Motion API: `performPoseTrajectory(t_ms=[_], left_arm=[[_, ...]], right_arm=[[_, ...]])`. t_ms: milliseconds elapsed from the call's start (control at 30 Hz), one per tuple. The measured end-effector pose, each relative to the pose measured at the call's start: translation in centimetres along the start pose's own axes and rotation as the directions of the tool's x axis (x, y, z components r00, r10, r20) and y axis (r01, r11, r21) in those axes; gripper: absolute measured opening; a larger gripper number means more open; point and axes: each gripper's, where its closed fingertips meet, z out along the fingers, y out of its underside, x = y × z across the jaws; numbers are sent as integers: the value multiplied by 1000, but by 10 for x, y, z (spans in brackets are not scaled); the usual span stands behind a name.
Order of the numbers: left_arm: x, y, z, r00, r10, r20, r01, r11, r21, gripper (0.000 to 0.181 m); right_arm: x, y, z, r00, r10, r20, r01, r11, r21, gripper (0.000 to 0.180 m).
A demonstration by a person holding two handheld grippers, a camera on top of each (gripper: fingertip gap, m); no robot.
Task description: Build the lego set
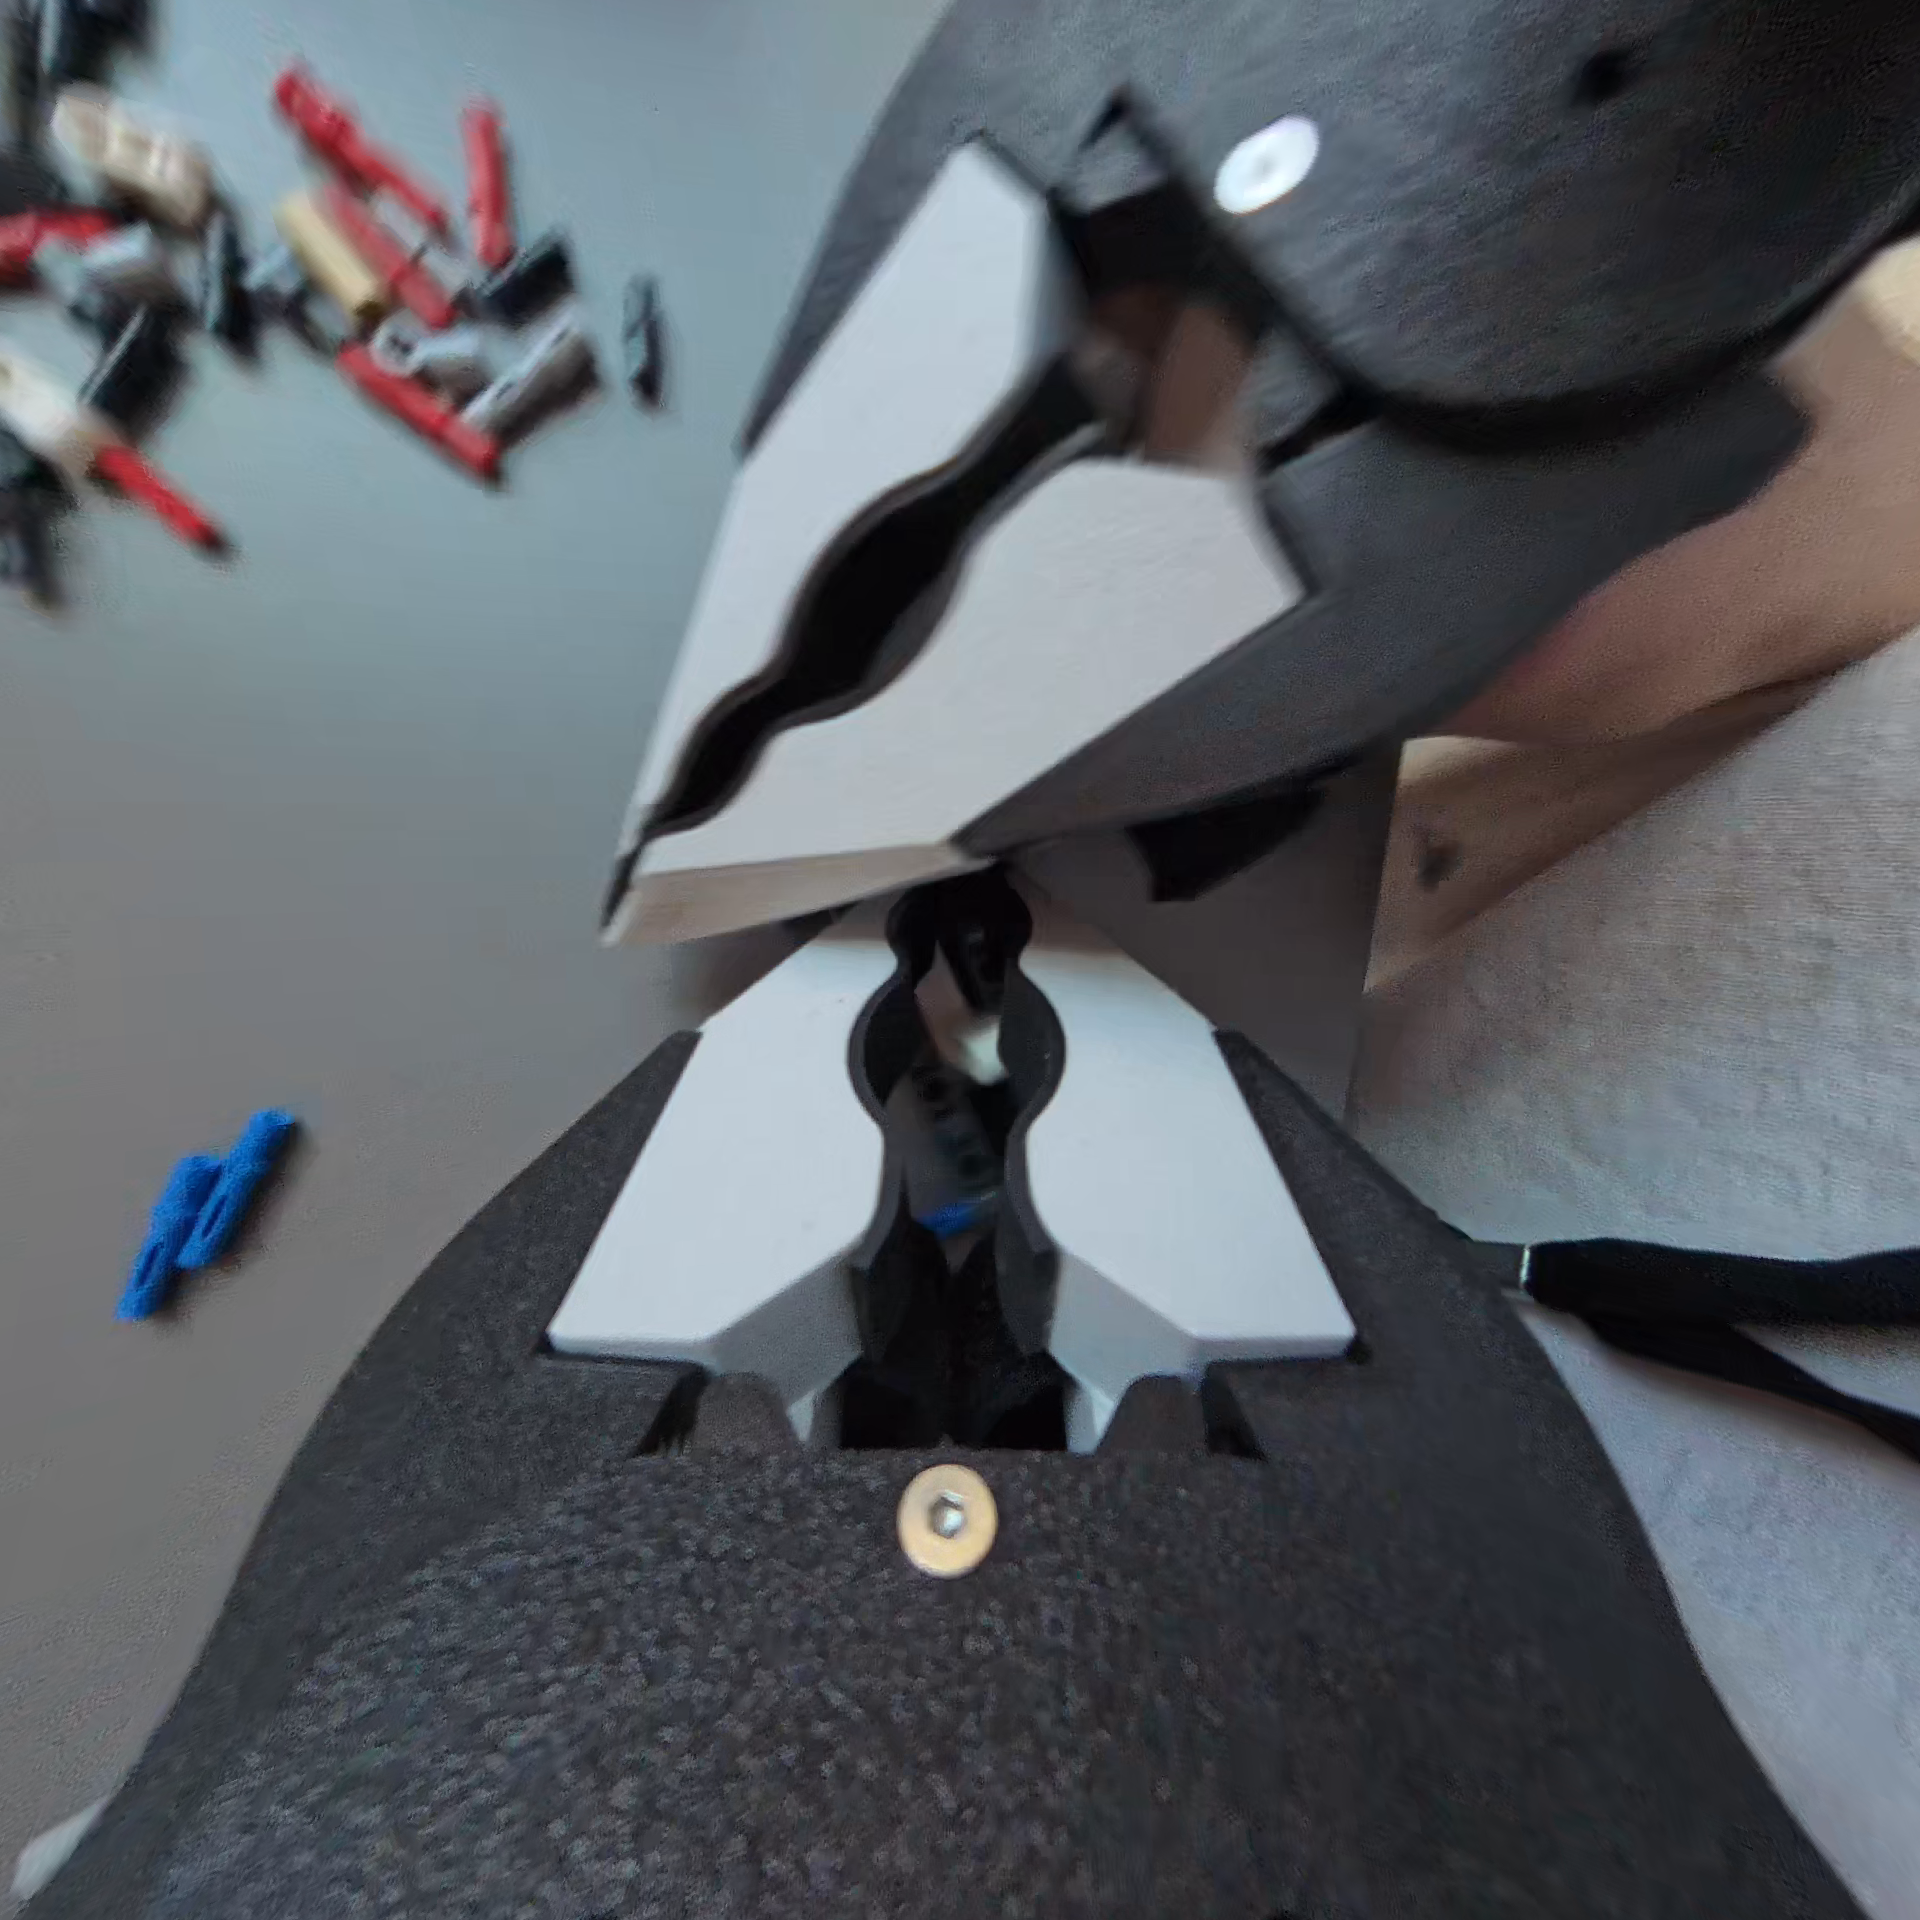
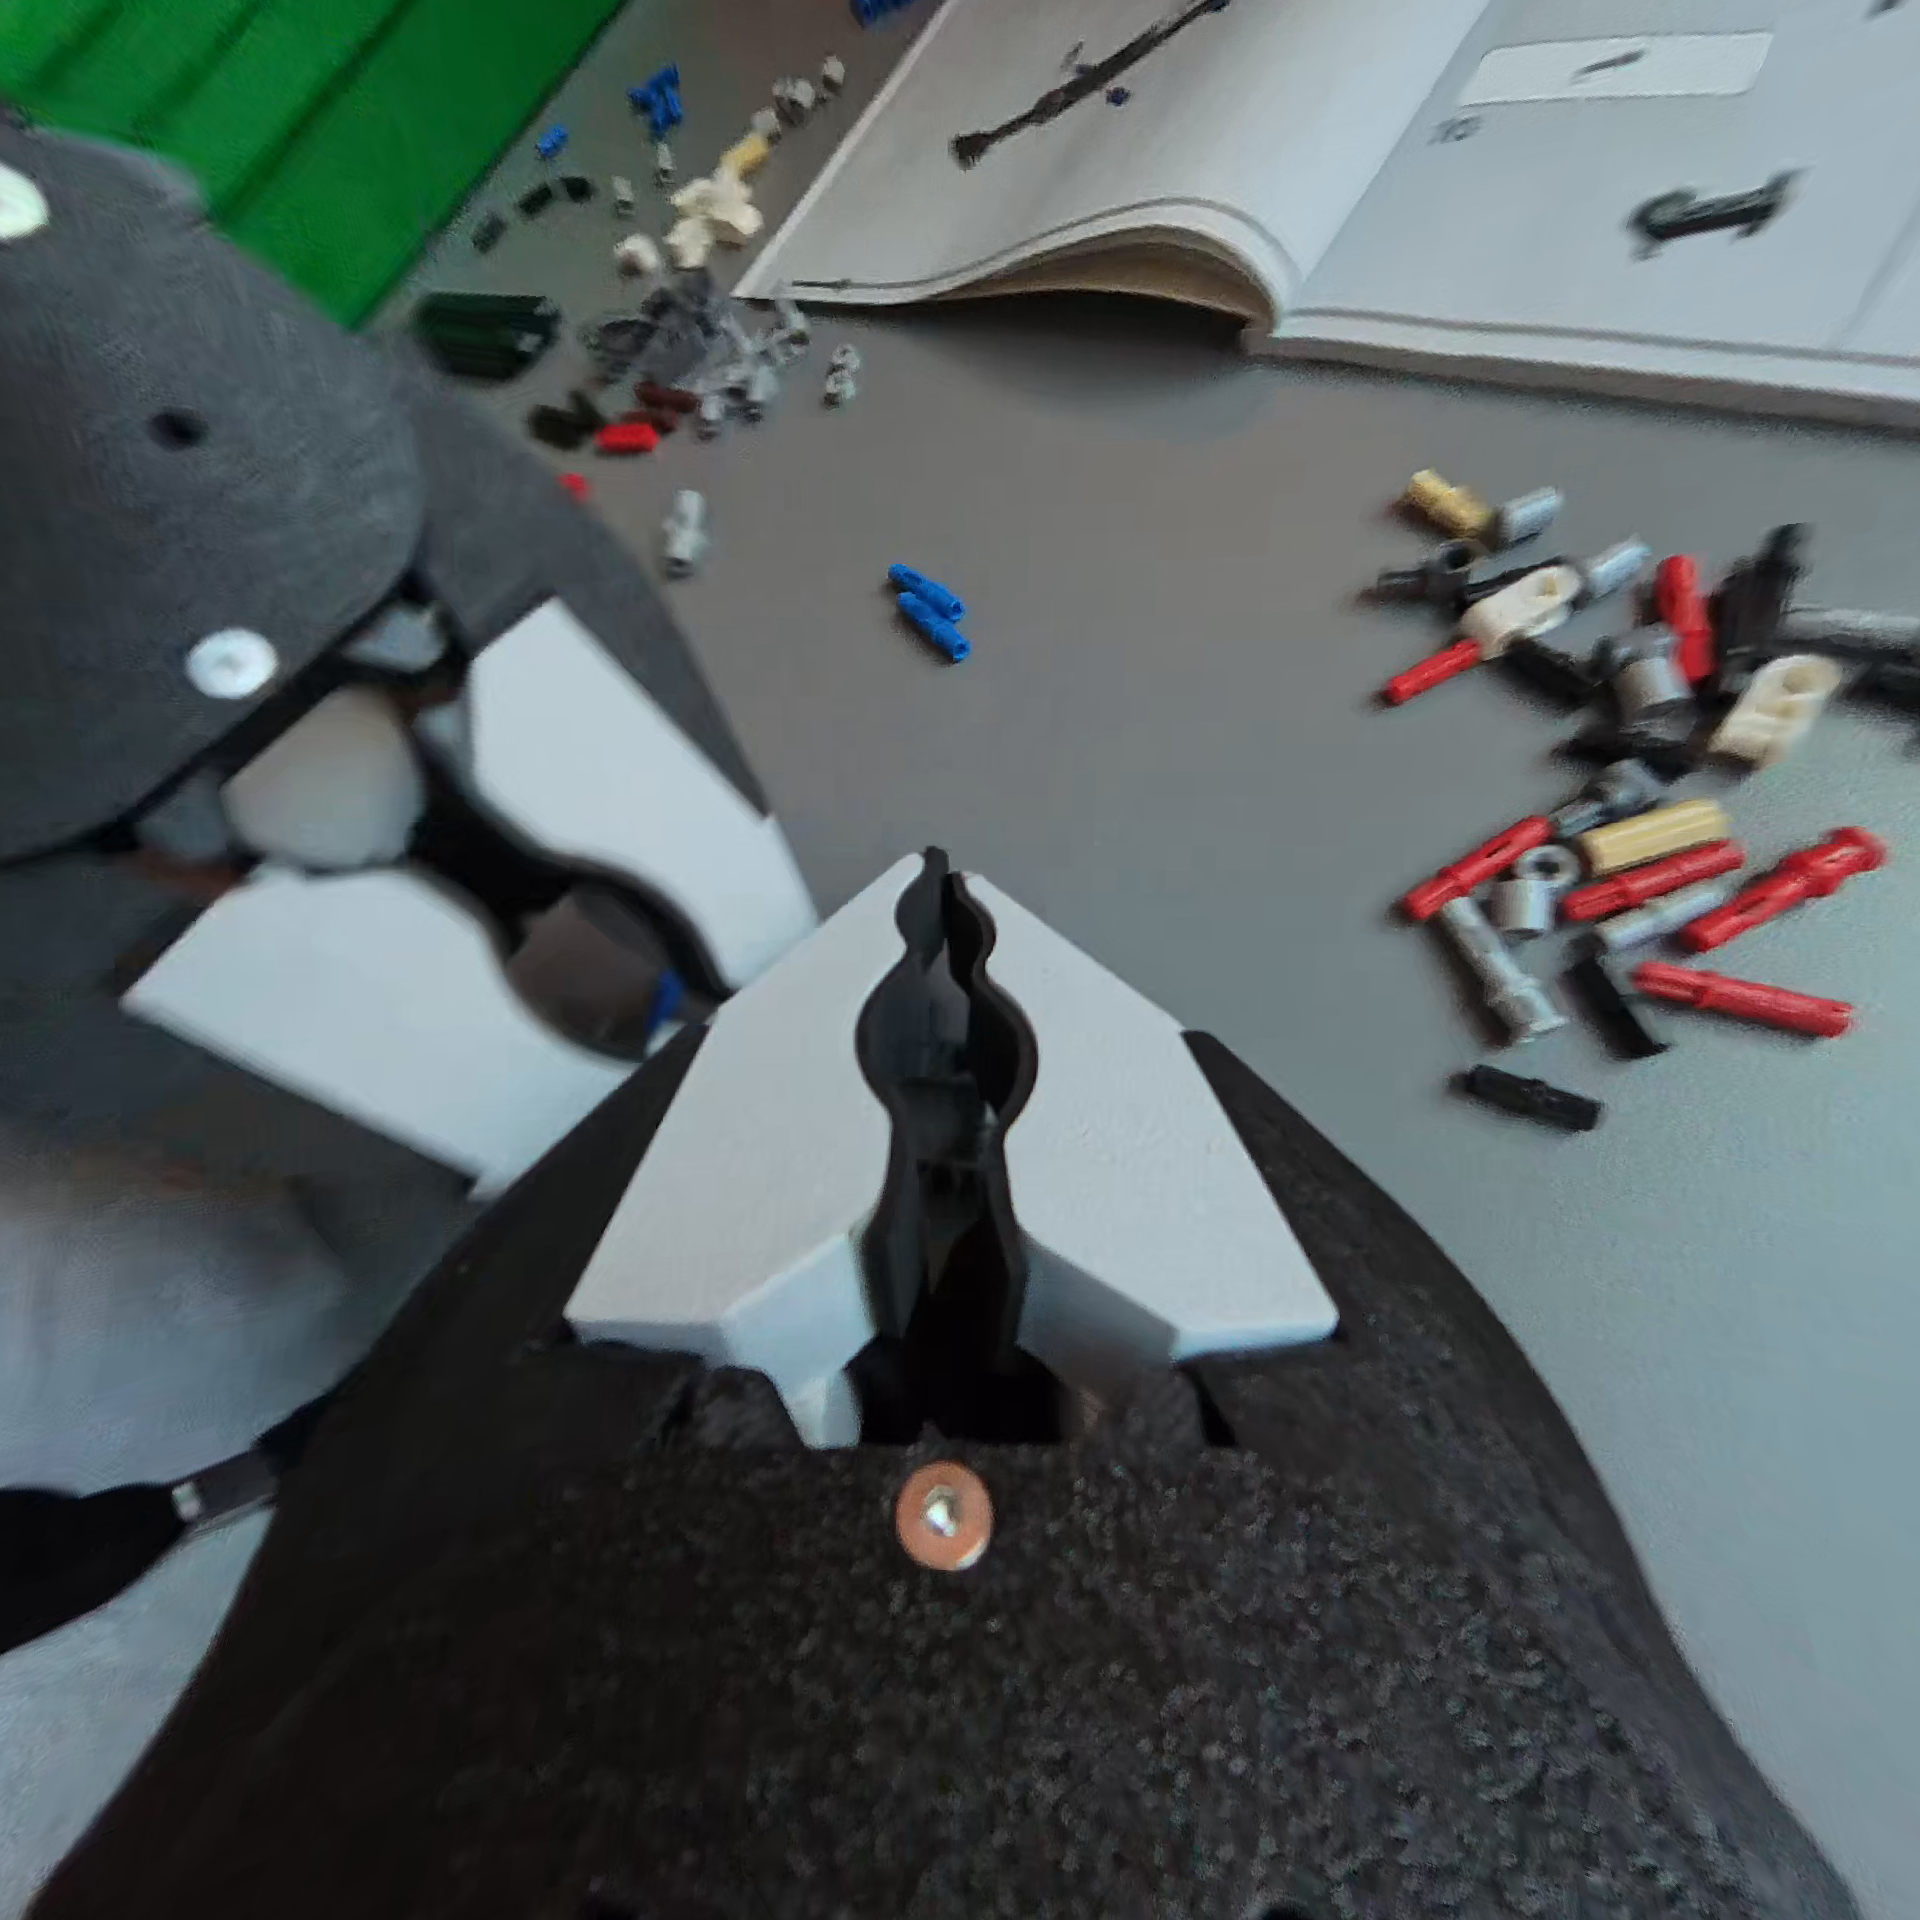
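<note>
In the left wrist view my left gripper [image 1: 961, 935] is shut on a dark lego assembly [image 1: 956, 1132] with a blue pin and a white piece in it. My right gripper [image 1: 649, 831] comes in from the upper right, its tips right at the left gripper's tips. In the right wrist view my right gripper [image 2: 935, 862] is shut on a thin black lego piece [image 2: 940, 1091]. The left gripper [image 2: 707, 997] is close on its left, with a bit of blue showing between its fingers. Where the two held parts meet is hidden.
Two blue pins [image 2: 930, 613] lie on the grey table [image 2: 1143, 623]; they also show in the left wrist view [image 1: 208, 1210]. A pile of red, grey, tan and black parts [image 2: 1642, 790] lies right, another pile [image 2: 686, 312] farther back. An open instruction booklet [image 2: 1351, 156] lies behind.
</note>
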Motion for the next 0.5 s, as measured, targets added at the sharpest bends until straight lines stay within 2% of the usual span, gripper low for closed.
performPoseTrajectory(t_ms=[33,100,133,200,267,433,500], left_arm=[[-1,1,1,998,40,48,-39,999,-24,9],[-36,5,-13,977,-13,212,25,998,-50,7],[-51,9,-20,969,-39,243,51,998,-43,7],[-54,12,-22,973,-50,227,64,997,-53,7],[-50,12,-21,975,-18,220,34,997,-68,7],[-55,11,-22,975,-28,222,42,997,-58,7],[-59,10,-23,973,-28,231,40,998,-49,7]], right_arm=[[2,0,0,996,-77,-34,77,997,-14,0],[-1,-6,-8,997,-80,-21,81,995,53,0],[7,-8,-15,997,-72,-35,75,995,73,0],[16,-16,-24,1000,-11,6,10,991,134,0],[23,-21,-30,1000,-25,-11,27,985,168,0],[31,-8,-32,994,-89,-62,95,992,85,3],[28,-6,-35,998,-69,-1,69,994,89,5]])
